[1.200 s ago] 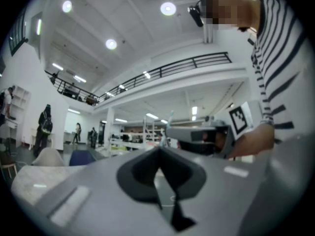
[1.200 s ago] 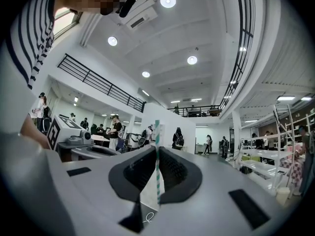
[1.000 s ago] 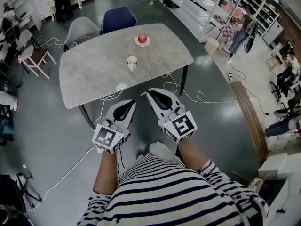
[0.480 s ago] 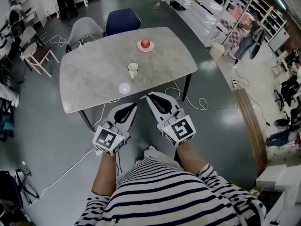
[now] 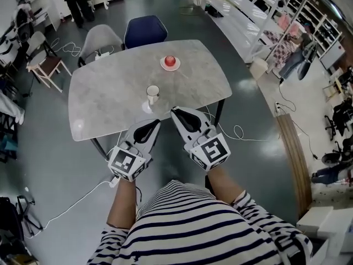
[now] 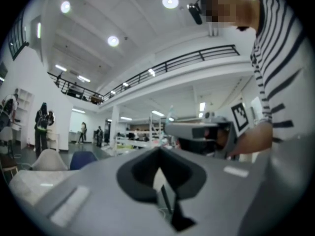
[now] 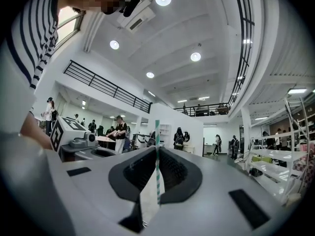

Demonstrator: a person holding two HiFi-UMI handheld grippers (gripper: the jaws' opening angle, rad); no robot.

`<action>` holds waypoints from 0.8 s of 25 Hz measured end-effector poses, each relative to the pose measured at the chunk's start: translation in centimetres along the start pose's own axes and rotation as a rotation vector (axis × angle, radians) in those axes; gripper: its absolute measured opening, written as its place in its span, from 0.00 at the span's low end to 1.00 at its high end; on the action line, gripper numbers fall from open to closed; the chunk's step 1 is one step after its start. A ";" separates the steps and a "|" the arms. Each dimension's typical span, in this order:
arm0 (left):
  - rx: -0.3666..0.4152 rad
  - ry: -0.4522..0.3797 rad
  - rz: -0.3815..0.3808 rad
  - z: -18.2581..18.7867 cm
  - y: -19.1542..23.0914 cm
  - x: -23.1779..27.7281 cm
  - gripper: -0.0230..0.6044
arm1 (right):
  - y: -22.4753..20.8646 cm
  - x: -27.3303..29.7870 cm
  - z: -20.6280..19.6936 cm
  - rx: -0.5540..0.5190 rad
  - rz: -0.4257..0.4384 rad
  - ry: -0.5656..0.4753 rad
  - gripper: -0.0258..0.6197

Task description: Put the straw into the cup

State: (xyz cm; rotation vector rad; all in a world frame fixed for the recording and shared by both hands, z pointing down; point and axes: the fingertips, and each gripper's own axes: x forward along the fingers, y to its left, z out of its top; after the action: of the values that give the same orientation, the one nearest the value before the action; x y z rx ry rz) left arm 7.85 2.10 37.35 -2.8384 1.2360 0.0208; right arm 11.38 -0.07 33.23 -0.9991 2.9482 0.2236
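A white cup [image 5: 153, 94] stands upright near the front of the grey table [image 5: 105, 101] in the head view. Both grippers are held side by side short of the table's near edge, pointing toward the cup. My right gripper [image 5: 174, 112] is shut on a green-and-white striped straw [image 7: 157, 176], which sticks up between the jaws in the right gripper view. My left gripper [image 5: 156, 123] is shut with nothing in it [image 6: 158, 173]. The cup does not show in either gripper view, as both look up at the ceiling.
A red apple on a small plate [image 5: 170, 62] sits further back on the table. A blue chair [image 5: 145, 31] and a grey chair [image 5: 102, 38] stand behind it. White cables [image 5: 242, 131] trail over the floor. Shelving [image 5: 248, 10] lines the right side.
The table and cup have come nearer to the grippers as the person walks forward. Both grippers keep the same pose, with the straw still held.
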 end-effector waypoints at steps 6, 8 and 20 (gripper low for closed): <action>0.000 0.005 0.017 0.0 1.5 1.7 0.05 | -2.3 1.6 0.6 0.005 0.017 -0.024 0.08; 0.002 0.008 0.022 -0.4 2.4 1.8 0.05 | -2.6 2.4 0.3 0.005 0.017 -0.024 0.08; -0.003 -0.021 0.022 -0.7 11.7 5.4 0.05 | -7.1 10.0 -1.0 -0.004 -0.011 -0.012 0.08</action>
State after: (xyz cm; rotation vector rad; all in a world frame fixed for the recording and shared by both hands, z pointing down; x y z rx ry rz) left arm 2.94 -9.80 37.42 -2.8194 1.2645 0.0535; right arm 7.80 -11.82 32.66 -1.0107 2.9322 0.2347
